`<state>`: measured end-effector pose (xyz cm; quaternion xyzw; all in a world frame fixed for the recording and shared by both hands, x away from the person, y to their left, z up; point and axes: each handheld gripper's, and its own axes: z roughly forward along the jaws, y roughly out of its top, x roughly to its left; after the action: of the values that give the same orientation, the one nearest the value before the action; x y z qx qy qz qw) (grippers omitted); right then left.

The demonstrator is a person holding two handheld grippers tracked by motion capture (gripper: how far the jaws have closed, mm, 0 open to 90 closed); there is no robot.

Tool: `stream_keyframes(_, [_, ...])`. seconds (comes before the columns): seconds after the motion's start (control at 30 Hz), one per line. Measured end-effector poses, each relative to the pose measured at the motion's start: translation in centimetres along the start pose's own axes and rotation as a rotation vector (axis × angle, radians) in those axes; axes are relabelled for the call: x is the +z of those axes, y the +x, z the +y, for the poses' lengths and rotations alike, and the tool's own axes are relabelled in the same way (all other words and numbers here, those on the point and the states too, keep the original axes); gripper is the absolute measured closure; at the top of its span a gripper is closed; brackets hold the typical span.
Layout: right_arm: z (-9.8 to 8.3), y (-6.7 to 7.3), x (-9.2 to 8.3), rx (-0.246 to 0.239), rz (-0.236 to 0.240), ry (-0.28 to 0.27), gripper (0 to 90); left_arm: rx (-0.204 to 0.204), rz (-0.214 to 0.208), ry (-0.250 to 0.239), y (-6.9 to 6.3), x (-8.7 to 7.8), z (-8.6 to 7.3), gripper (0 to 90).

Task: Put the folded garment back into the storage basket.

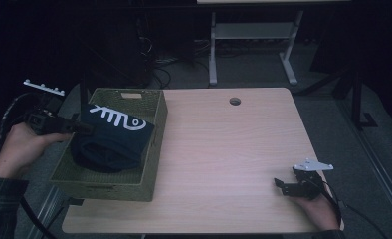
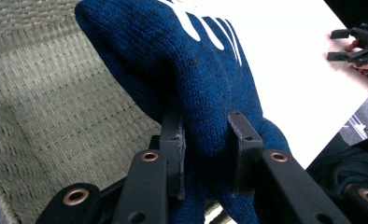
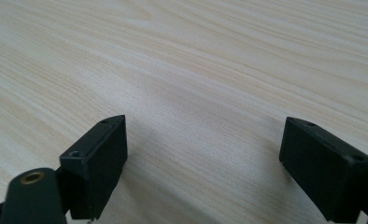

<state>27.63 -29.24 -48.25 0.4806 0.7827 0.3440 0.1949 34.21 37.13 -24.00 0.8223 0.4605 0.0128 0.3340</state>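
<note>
Navy knit garment (image 2: 191,74) pinched by left claw (image 2: 205,154) over woven basket (image 1: 149,186) | right claw (image 3: 205,168) wide, at 4 o'clock on surface (image 1: 224,149)

Light wood table (image 1: 224,149) with round cable hole (image 1: 235,101) near far edge; white desk frame (image 1: 253,35) behind.

White marking on blue knit (image 1: 115,134) (unreadable).

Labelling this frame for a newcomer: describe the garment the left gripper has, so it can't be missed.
On the left end of the light wooden table stands a green woven basket. Lying in it is a folded dark blue knit garment, pinched by the left gripper. Its white looping lettering sets it apart.
</note>
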Motion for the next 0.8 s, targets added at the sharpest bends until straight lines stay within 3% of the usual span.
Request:
stream_keyframes(0.4, [0.0,0.0,0.0,-0.001,0.0,0.0,14.6,-0.051,0.003,0.02,1.7,1.2,-1.4,71.8])
stream_keyframes(0.53, [0.0,0.0,0.0,0.0,0.0,0.0,14.6,-0.073,-0.014,0.059,2.5,3.4,-2.0,71.8])
stream_keyframes(0.67, [0.0,0.0,0.0,0.0,0.0,0.0,14.6,-0.084,-0.032,0.066,3.0,4.5,-2.2,71.8])
stream_keyframes(0.77, [0.0,0.0,0.0,0.0,0.0,0.0,14.6,-0.091,-0.027,0.082,3.6,5.4,-2.3,71.7])
stream_keyframes(0.8, [0.0,0.0,0.0,-0.001,0.0,0.0,14.6,-0.086,-0.004,0.093,3.9,5.7,-2.3,71.3])
